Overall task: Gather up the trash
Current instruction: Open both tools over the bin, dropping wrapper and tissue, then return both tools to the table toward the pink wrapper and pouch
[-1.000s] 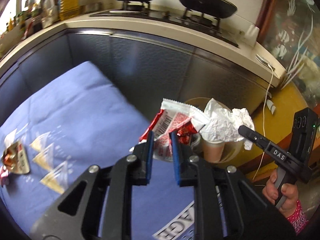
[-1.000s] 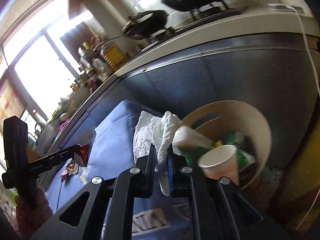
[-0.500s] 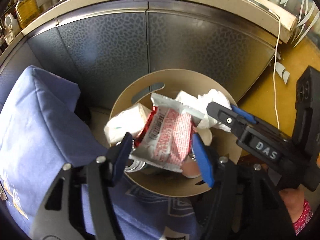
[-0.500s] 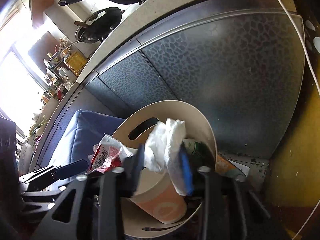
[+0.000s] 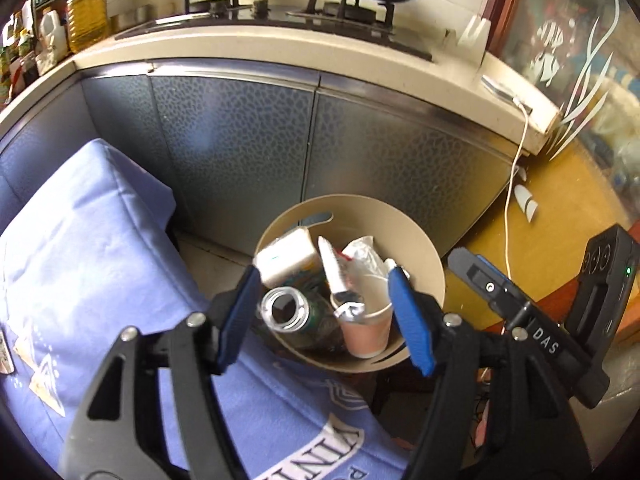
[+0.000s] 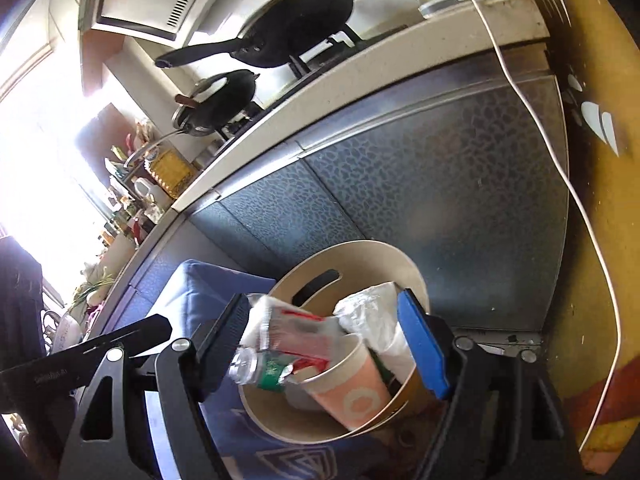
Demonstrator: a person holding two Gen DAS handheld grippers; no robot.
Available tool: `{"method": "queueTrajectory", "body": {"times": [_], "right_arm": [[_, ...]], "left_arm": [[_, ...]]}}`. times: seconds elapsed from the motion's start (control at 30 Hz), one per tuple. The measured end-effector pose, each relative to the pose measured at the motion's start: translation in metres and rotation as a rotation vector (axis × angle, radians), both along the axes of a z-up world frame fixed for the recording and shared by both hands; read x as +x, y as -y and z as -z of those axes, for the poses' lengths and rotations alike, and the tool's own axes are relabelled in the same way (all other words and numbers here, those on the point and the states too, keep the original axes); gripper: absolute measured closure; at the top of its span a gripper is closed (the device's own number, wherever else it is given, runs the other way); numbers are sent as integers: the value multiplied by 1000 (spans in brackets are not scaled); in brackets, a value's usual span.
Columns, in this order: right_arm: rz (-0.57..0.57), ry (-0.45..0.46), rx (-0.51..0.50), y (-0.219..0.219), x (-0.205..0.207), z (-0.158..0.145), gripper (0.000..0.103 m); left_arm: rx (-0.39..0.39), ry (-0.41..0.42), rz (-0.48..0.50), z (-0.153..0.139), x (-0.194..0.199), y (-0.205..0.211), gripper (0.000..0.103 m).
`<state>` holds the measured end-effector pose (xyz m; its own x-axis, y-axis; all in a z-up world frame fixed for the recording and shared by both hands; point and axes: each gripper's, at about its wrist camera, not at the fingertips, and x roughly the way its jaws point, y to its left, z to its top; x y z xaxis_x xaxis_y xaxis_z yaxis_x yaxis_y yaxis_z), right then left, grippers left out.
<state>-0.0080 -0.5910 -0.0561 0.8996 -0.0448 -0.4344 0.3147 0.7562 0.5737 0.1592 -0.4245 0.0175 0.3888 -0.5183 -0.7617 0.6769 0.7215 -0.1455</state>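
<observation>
Trash sits in the round tan bin [image 5: 424, 256] now, and that is where we want it. We hold the left gripper [image 5: 324, 312] right over the bin so things fall in and not on the floor. Its jaws have just been opening; they are spread wide with nothing between them. The right gripper [image 6: 328, 344] hangs over the bin too. Its jaws have also just been opening and stand wide apart, pinching nothing.

Inside the bin, the red and white wrapper [image 5: 334, 272] stands on its edge near the middle, poking into the paper cup [image 5: 366, 332] at 6 o'clock. The crumpled white paper [image 5: 364, 256] lies just past the cup, toward 1 o'clock. A clear bottle [image 5: 286, 312] lies at 8 o'clock with its mouth facing us. A white block [image 5: 284, 256] sits at 10 o'clock.

The bin stands on the floor against the grey cupboard doors [image 5: 240, 152], touching the edge of the blue cloth [image 5: 92, 248], so we can reach it easily.

A second ago the left gripper was pinching the wrapper and the right gripper was pinching the white paper, both beside the bin. Now both pieces are let go and rest in the bin.
</observation>
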Motion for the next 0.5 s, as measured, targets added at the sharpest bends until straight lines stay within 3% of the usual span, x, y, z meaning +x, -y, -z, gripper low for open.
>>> {"method": "queueTrajectory", "body": {"times": [0.23,0.5], "right_arm": [[-79,31,-4,-48,-6,-21,28],[-264,-28,-17,-132,27,-28,28]], "left_arm": [[8,75,-86,-10,-20,-69,40],[36,126,-269,5,-30,-185,39]]}}
